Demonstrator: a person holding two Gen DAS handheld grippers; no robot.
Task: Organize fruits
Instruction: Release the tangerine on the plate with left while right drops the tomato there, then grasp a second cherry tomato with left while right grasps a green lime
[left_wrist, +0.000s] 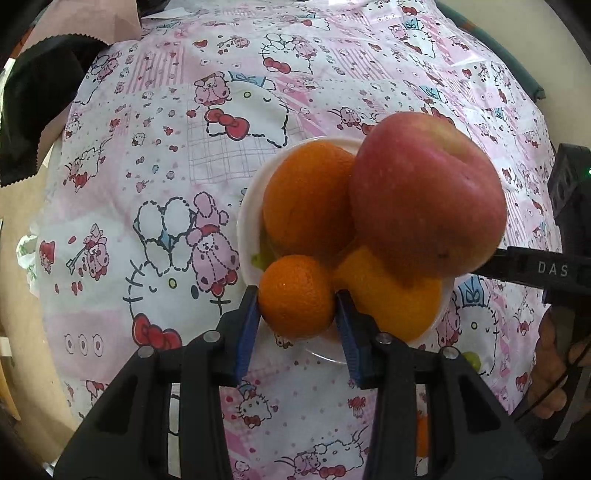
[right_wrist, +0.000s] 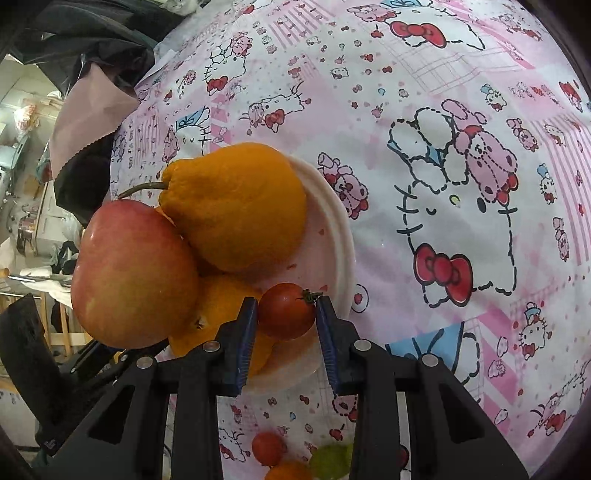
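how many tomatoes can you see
2. One tomato is held between the right gripper fingers over the plate. A second tomato lies on the tablecloth near the bottom edge, beside a green fruit. Others may be hidden behind the gripper.

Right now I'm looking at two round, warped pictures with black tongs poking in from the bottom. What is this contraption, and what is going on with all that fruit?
No robot here: a person holds a hand tool with two fingers in each hand, and each tool carries a wide-angle camera looking along its fingers. That lens causes the warping. One picture comes from the left tool, the other from the right.

The left gripper is closed on a small orange. The right gripper is closed on a small tomato. Both hover at a white plate on a pink cartoon tablecloth. The plate already holds a red apple and larger orange fruits. Another tomato and a green fruit lie on the cloth nearby.
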